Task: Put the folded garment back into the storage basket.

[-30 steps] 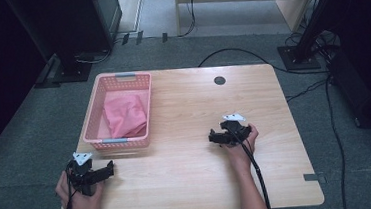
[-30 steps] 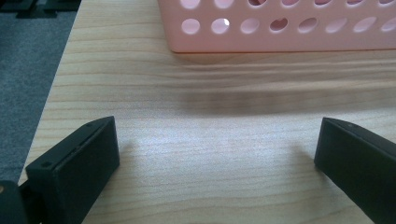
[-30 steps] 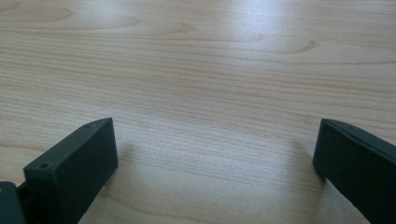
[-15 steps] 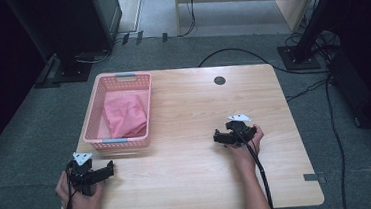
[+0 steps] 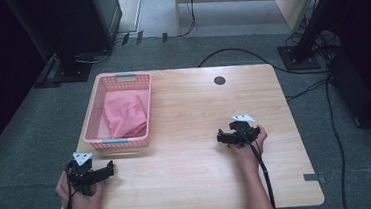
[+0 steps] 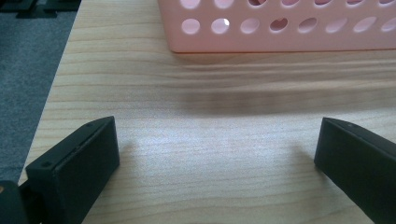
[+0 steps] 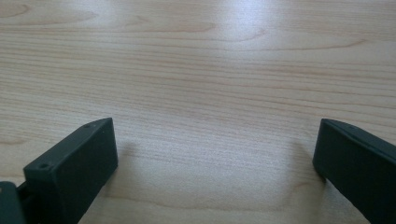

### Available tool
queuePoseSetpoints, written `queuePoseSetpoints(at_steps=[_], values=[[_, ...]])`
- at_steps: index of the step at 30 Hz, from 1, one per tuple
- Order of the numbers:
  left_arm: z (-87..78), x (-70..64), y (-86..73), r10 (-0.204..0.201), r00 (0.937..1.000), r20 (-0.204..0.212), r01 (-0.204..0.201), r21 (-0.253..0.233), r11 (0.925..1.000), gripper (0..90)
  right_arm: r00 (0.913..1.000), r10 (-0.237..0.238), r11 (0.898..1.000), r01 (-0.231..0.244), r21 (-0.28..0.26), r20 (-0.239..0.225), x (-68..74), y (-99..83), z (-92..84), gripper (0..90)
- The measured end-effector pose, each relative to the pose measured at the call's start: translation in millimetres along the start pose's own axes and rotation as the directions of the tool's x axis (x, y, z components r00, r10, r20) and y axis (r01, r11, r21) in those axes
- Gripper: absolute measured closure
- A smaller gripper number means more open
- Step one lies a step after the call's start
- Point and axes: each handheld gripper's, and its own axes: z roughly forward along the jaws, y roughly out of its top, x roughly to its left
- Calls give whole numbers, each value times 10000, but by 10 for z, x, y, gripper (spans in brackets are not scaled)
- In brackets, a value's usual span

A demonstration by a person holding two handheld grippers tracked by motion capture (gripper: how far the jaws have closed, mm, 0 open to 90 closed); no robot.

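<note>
A pink perforated basket (image 5: 93, 109) stands on the left part of the wooden table (image 5: 189, 109), with a folded pink cloth (image 5: 125, 114) lying inside it. My left gripper (image 5: 109, 169) rests low at the table's front left corner, just in front of the basket, open with nothing between its jaws. The left gripper view shows the basket's wall (image 6: 289, 28) close ahead of the open gripper (image 6: 217, 140). My right gripper (image 5: 219, 137) sits right of the table's middle, open and empty, pointing left. Bare wood lies ahead of it (image 7: 215, 140) in the right gripper view.
A round dark cable grommet (image 5: 219, 80) sits near the table's far edge. A black cable (image 5: 264, 171) trails from the right gripper along the forearm. Grey carpet surrounds the table, with black stands and cables on the floor behind and to the right.
My right gripper has drifted toward the person and slightly right over the table. The left gripper, basket and cloth have stayed put.
</note>
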Motion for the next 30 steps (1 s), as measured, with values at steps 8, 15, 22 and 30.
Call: queuePoseSetpoints(at_steps=[8, 15, 22, 30], values=[[0, 0, 0, 1, 10000, 1, -1, 0, 10000, 0, 9999, 84, 10000, -84, -2, 68, -97, -24, -26, 0], [0, 0, 0, 6, 10000, 0, -6, 0, 10000, 0, 9996, 192, 9998, -192, -23, 187, -192, -48, -51, 0], [0, 0, 0, 1, 10000, -1, -2, -4, 10000, 0, 9993, 287, 9996, -286, -11, 247, -250, -66, -71, 0], [0, 0, 0, 0, 10000, -1, 0, -2, 10000, 0, 9990, 336, 9994, -336, -12, 309, -307, -84, -90, 0]])
